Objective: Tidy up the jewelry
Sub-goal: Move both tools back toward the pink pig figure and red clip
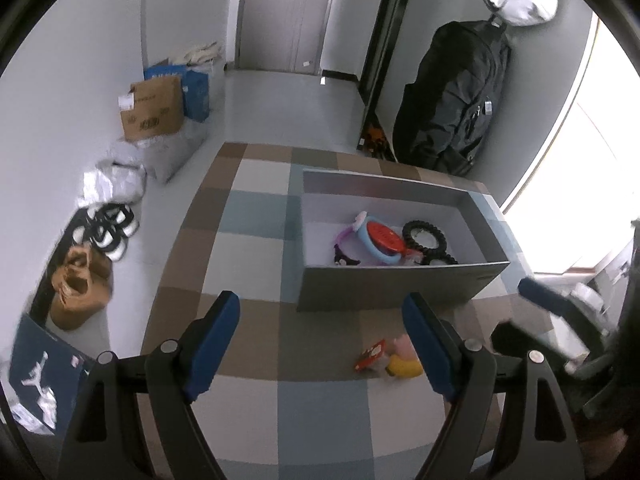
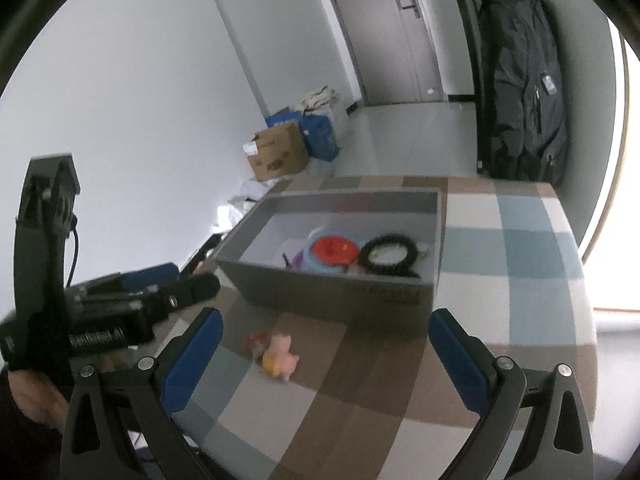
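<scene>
A grey open box [image 1: 400, 286] stands on the checked tabletop. Inside it lie a black beaded bracelet [image 1: 424, 240], a blue ring with a red disc [image 1: 382, 240] and a purple band [image 1: 344, 240]. In front of the box, on the cloth, a small pink, yellow and red trinket cluster [image 1: 394, 358] lies loose. My left gripper [image 1: 320, 340] is open and empty, with the cluster just inside its right finger. My right gripper [image 2: 326, 352] is open wide and empty, and the pink trinket [image 2: 282, 354] lies between its fingers but below them. The same box [image 2: 340, 296] sits just beyond.
The checked tabletop [image 1: 256, 248] ends at the left over the floor. Cardboard boxes [image 1: 154, 112], bags and shoes [image 1: 108, 228] line the wall. A black backpack [image 1: 456, 96] hangs at the right, and a door [image 1: 288, 12] is at the back. The left gripper [image 2: 196, 276] shows in the right wrist view.
</scene>
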`<state>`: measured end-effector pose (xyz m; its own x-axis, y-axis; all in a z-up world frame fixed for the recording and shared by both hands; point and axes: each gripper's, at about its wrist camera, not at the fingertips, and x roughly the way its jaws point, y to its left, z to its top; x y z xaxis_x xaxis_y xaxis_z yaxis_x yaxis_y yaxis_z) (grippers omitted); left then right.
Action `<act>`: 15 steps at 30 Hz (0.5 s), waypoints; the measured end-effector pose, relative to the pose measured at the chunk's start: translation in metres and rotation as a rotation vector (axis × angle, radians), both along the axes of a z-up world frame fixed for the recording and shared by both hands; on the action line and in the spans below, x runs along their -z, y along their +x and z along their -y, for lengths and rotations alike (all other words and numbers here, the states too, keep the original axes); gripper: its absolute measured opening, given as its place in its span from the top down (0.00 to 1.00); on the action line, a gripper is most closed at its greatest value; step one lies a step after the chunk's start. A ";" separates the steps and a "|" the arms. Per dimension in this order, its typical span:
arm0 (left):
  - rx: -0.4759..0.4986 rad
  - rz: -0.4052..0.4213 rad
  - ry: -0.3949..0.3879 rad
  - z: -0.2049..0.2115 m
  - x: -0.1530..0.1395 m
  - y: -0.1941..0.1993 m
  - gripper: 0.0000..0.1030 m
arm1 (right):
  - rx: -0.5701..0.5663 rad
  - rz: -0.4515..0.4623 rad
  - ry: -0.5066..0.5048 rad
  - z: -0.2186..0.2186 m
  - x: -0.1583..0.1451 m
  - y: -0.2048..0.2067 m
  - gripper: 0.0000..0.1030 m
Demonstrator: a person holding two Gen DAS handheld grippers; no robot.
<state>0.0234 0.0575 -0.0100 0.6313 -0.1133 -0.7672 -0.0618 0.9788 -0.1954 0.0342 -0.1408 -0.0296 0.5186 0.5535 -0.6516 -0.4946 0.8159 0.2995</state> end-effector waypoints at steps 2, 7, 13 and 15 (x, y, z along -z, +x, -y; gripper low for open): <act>-0.016 -0.010 0.007 -0.005 0.000 -0.001 0.22 | -0.001 -0.013 -0.005 -0.002 0.004 -0.003 0.00; -0.036 -0.023 -0.007 -0.015 0.003 -0.003 0.22 | -0.011 -0.032 -0.024 -0.009 0.011 -0.008 0.00; -0.045 -0.046 0.072 -0.015 0.005 -0.001 0.22 | -0.040 -0.072 -0.011 -0.019 0.019 -0.007 0.02; -0.042 -0.044 0.073 -0.016 0.005 -0.002 0.22 | -0.043 -0.085 -0.008 -0.021 0.021 -0.006 0.04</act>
